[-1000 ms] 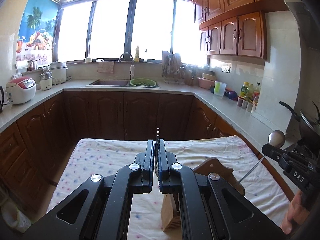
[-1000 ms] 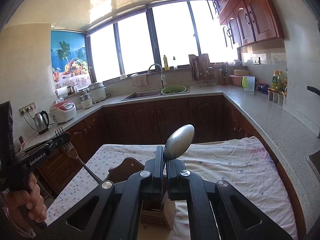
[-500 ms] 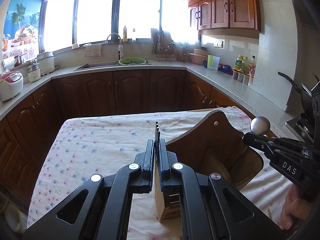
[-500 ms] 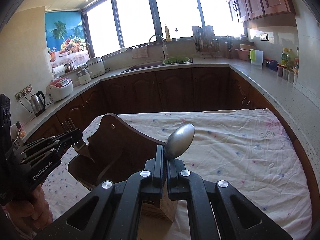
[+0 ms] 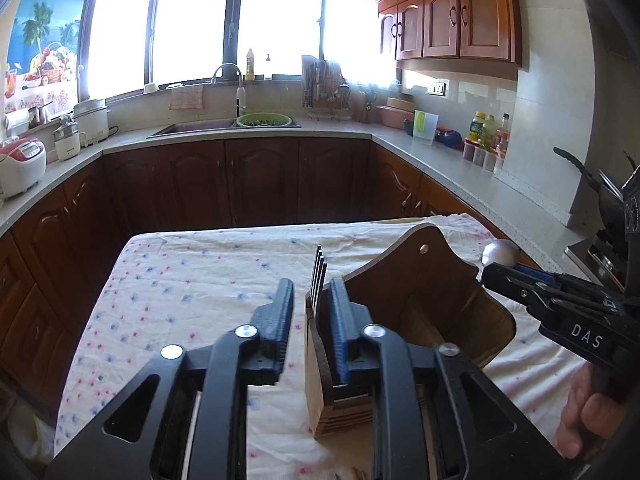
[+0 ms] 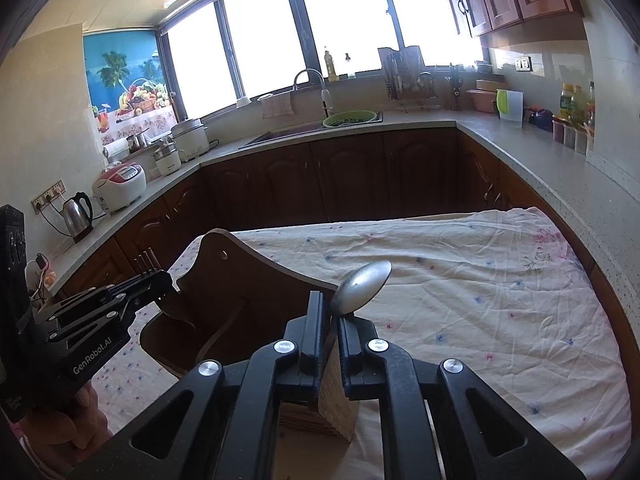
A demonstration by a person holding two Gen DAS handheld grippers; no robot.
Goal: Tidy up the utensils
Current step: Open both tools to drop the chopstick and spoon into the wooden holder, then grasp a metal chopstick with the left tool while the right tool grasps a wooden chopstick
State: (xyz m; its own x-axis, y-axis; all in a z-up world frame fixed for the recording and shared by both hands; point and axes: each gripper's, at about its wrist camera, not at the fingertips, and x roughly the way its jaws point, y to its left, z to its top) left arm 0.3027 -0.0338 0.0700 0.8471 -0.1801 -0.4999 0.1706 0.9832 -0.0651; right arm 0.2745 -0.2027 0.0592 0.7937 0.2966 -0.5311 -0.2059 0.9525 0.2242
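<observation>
Jaws on the left gripper stand apart, a clear gap between the blue pads. Fork stands upright in that gap, tines up; only the right finger looks close to it, contact not certain. Its lower part drops into the wooden utensil holder, lower centre-right of the left wrist view.

Right gripper: jaws narrowed around the neck of the spoon, a slim gap showing on either side; whether the pads actually pinch it, cannot tell. Spoon bowl points up and right, centre frame, above the holder's slatted front corner.

Holder sits on the flowered tablecloth, tall curved back panel at left centre of the right wrist view. Left gripper appears there at left edge, fork tines poking above it. Kitchen counter runs behind.
</observation>
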